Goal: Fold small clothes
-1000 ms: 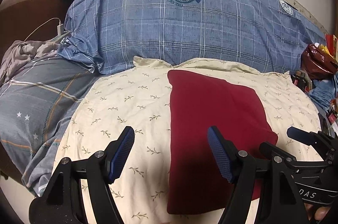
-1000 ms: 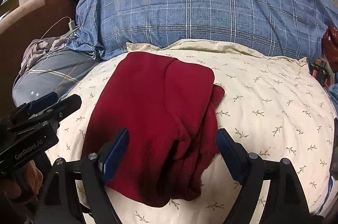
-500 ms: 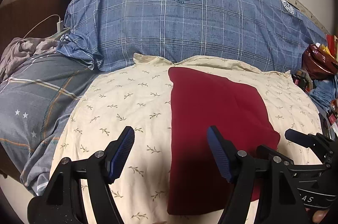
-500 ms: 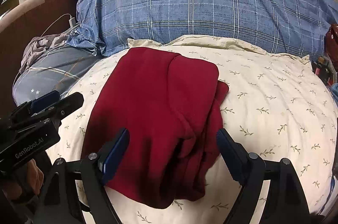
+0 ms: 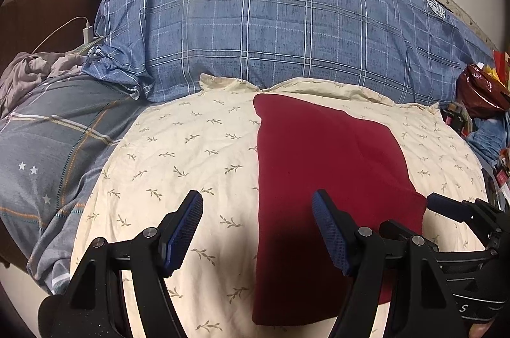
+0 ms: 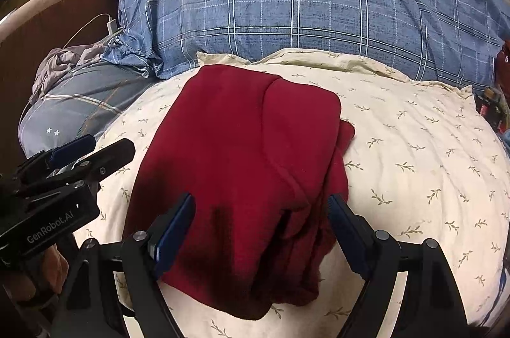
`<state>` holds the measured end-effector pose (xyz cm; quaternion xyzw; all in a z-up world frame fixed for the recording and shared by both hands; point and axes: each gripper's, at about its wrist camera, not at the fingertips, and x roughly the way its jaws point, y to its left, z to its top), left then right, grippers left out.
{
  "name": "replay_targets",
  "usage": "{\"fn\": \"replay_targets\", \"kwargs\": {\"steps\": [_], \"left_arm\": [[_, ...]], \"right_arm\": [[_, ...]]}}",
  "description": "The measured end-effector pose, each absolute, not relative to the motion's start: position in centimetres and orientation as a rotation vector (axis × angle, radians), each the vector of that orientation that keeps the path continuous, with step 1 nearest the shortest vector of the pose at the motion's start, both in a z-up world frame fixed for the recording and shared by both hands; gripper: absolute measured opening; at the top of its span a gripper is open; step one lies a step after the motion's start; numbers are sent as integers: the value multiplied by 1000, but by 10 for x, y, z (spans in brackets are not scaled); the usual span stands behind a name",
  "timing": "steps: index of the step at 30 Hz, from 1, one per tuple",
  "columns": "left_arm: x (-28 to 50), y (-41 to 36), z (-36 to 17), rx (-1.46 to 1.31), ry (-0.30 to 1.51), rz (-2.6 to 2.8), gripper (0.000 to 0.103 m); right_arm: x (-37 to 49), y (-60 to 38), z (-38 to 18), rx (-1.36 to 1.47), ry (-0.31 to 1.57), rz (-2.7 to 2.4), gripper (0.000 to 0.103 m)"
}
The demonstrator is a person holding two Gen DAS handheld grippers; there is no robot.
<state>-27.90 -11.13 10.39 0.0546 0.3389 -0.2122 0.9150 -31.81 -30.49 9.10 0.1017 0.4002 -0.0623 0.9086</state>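
The folded garment (image 6: pixel 245 166) is laid on the leaf-print pillow (image 6: pixel 414 153), toward its left half in the right wrist view. Behind the pillow, the checked duvet (image 6: pixel 318 6) is piled. To the left, a striped pillow (image 5: pixel 54 153) is placed beside the leaf-print pillow. The left gripper (image 5: pixel 257 226) is positioned over the garment's left edge; the right gripper (image 6: pixel 260 226) is positioned above its near end.

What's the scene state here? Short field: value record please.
garment: red top, folded, lying flat on cushion
fold state: layers stacked, right edge bunched and uneven
surface: cream cushion with leaf print
behind: blue plaid pillow
left hand-held gripper: open, above the top's left edge, holding nothing
right hand-held gripper: open, above near end of the top, holding nothing
contact: cannot tell if either touches the fabric
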Motion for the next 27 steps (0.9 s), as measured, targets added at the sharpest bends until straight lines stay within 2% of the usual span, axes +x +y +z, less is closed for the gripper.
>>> {"fn": "replay_targets", "kwargs": {"steps": [27], "left_arm": [[-260, -126, 90, 90, 738, -442, 71]], "right_arm": [[-303, -312, 79, 228, 866, -115, 86]]}}
